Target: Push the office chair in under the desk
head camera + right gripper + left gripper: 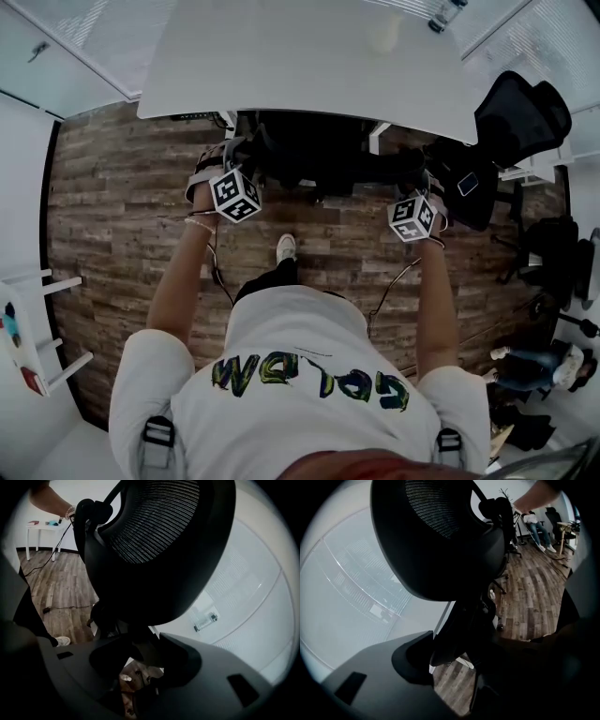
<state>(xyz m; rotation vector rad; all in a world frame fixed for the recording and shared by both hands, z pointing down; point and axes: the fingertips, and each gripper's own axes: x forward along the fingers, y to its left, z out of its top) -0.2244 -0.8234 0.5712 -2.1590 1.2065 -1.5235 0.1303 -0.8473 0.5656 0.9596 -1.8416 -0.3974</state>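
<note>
At the desk (300,56), the office chair (314,155) sat seat-first under the top, backrest out on the person's side. Left gripper (457,656) and right gripper (140,656) were each clamped on its frame, one per side, presumably to keep the push square and stop it swivelling.

Bare wood floor (112,216) lies open at left and centre of the head view. Along the top, the white bench (300,66) bars the way, the office chair (309,155) filling the gap beneath. A second chair (520,112) crowds upper right; a white shelf (37,279), lower left.
</note>
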